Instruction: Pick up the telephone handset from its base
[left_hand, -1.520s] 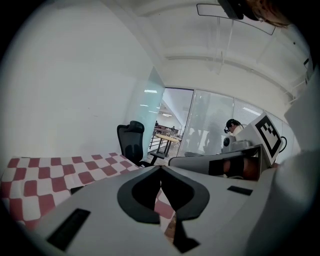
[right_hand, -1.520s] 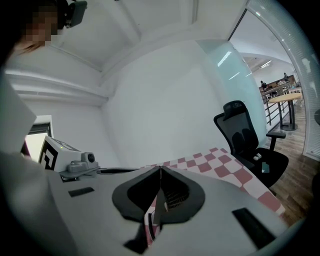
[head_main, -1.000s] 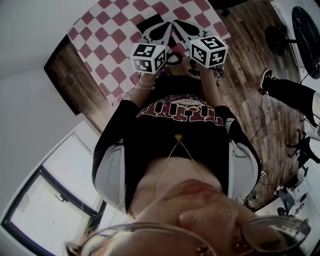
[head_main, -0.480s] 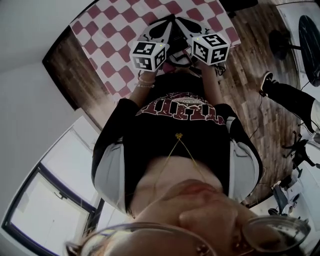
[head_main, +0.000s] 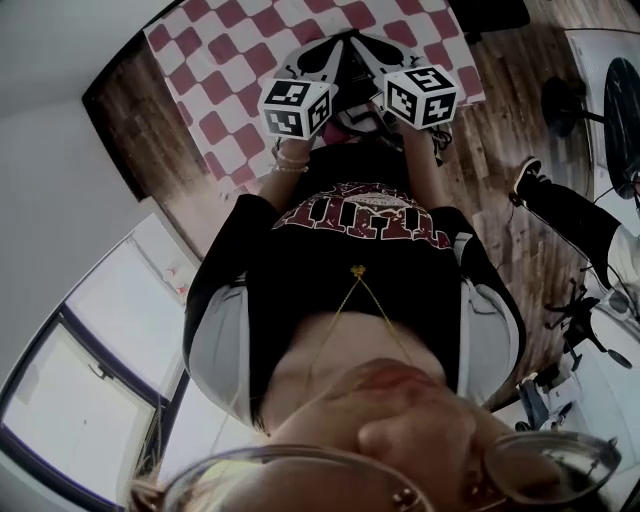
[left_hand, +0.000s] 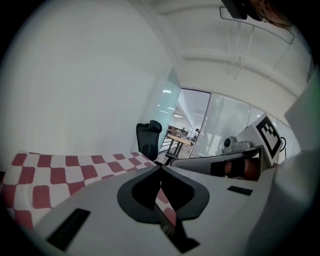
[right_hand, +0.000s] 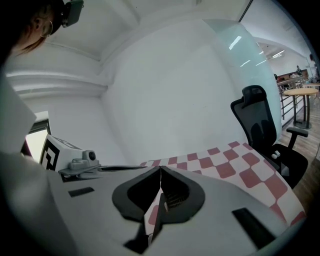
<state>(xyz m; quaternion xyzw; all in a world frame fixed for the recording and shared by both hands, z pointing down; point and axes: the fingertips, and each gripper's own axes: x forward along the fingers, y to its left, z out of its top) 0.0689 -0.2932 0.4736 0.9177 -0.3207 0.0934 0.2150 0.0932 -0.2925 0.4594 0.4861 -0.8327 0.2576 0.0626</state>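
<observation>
I hold both grippers side by side, low over a table with a red and white checked cloth (head_main: 230, 60). My left gripper (head_main: 336, 46) is shut, its jaw tips closed together with nothing between them (left_hand: 160, 168). The right gripper (head_main: 356, 42) is shut and empty too (right_hand: 160, 168). Their tips almost meet, and each shows in the other's view: the right one (left_hand: 250, 150) and the left one (right_hand: 75, 162). I cannot make out a telephone or handset in any view. A dark and pink thing (head_main: 356, 118) shows between the gripper bodies, but what it is I cannot tell.
A black office chair (right_hand: 265, 130) stands past the far end of the table, also a black office chair (left_hand: 149, 140) in the left gripper view. A wooden floor (head_main: 510, 110) lies to the right, with another person's leg and shoe (head_main: 560, 195). A white wall runs along the table's left side.
Both grippers have moved a little further out over the checked cloth, side by side, and sunk slightly. Both have stayed shut and empty.
</observation>
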